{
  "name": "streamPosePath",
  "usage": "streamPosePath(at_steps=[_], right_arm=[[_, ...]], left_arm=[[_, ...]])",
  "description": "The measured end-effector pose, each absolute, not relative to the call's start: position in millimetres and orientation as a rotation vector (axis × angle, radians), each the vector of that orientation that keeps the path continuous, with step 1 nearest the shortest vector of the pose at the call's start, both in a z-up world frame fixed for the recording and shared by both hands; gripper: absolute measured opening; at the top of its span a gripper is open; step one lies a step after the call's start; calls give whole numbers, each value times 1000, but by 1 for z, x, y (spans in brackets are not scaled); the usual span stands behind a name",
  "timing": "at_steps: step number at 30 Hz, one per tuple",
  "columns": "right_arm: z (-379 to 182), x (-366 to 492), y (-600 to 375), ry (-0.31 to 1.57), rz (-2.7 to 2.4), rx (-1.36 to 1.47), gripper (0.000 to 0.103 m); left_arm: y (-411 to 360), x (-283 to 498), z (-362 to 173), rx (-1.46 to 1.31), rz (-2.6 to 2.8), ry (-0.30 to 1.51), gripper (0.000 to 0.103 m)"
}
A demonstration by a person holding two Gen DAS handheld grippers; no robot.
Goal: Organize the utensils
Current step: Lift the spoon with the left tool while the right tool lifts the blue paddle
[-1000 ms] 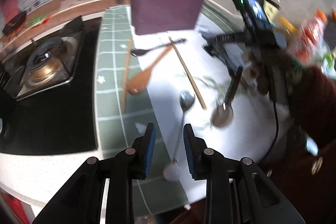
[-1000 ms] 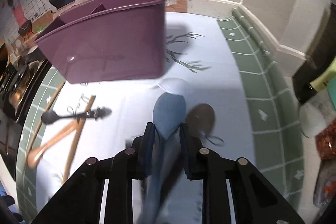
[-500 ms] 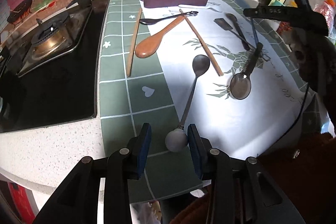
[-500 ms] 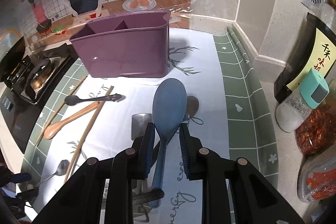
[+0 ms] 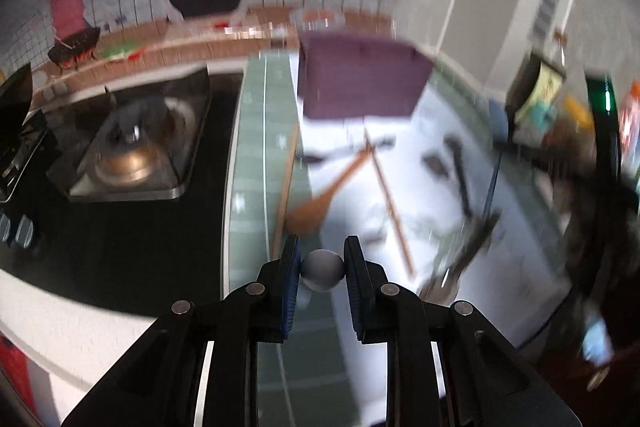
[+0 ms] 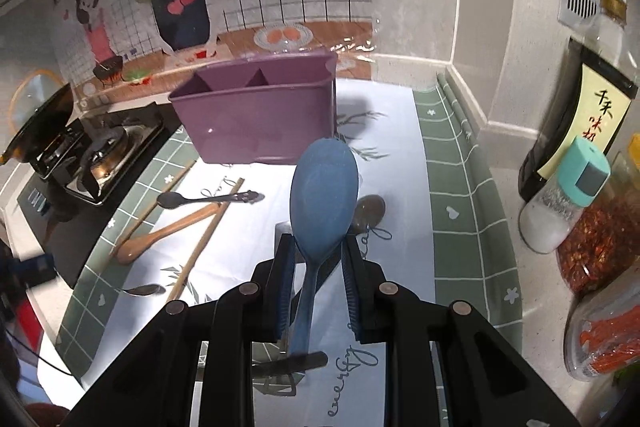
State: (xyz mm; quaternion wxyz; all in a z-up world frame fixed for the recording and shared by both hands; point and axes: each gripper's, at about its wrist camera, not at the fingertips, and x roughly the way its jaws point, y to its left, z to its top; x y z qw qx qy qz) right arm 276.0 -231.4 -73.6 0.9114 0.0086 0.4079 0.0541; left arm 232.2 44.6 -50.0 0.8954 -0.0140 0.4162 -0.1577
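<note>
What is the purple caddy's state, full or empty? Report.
Empty as far as visible: the purple caddy shows bare compartments in the right wrist view; their bottoms are hidden.

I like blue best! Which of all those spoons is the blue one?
The blue spoon is the big one held up in the right gripper. The other spoons, wooden and dark metal, lie on the mat.

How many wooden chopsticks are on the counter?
2. One chopstick lies along the green tiles by the stove; the other chopstick crosses the wooden spoon on the white mat. More may be hidden.
</note>
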Motion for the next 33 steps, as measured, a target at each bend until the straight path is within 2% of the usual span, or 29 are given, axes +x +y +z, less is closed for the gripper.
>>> streamPosePath(at_steps=[25,28,33], right_arm=[[-30,269,-243,692,137,102,19],[-12,273,-243,648,152,112,19],[55,290,-239,476,199,112,19]], left_arm=[[24,279,1,-78,-356,728,23],[26,293,23,-103,-375,694,22],[28,322,95,-126,-412,547,20]])
